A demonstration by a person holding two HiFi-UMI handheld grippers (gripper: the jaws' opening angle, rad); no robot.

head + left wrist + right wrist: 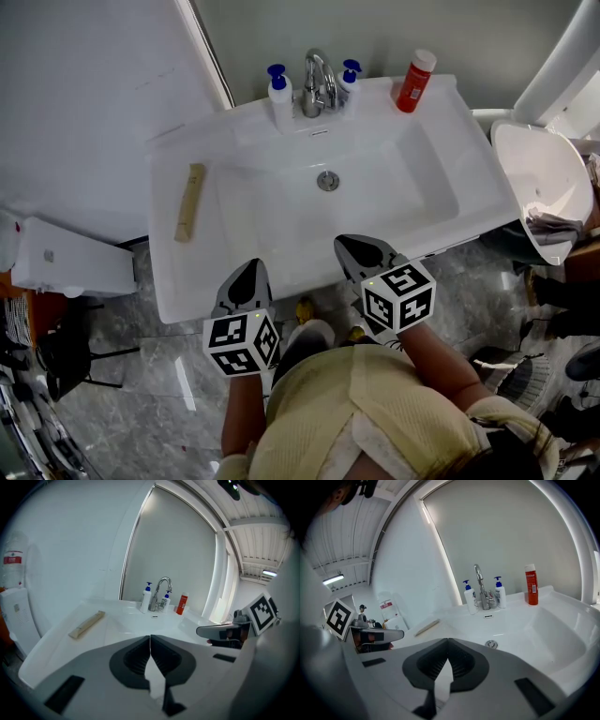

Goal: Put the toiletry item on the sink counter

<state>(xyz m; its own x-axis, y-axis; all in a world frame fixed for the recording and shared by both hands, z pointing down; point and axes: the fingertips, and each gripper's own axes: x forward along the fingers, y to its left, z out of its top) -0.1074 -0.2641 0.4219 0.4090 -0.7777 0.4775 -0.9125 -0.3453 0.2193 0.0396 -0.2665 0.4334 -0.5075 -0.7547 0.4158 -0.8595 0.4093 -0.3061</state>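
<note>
We see left gripper (248,272) & right gripper (353,247) both pinched tight, nothing btwn the ribbed pads, over glossy white sink (302,274) front rim. Flat tan toiletry stick (190,202) lies on smooth left counter (173,277), well apart.

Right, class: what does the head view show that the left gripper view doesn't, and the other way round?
Only the head view: the person's yellow top, the sink drain and the marker cube on the left claw. Only the left gripper view: the ceiling light, and that claw's jaws shut on nothing. Both: the tap, two blue-capped pump bottles, the red bottle and the tan strip.
</note>
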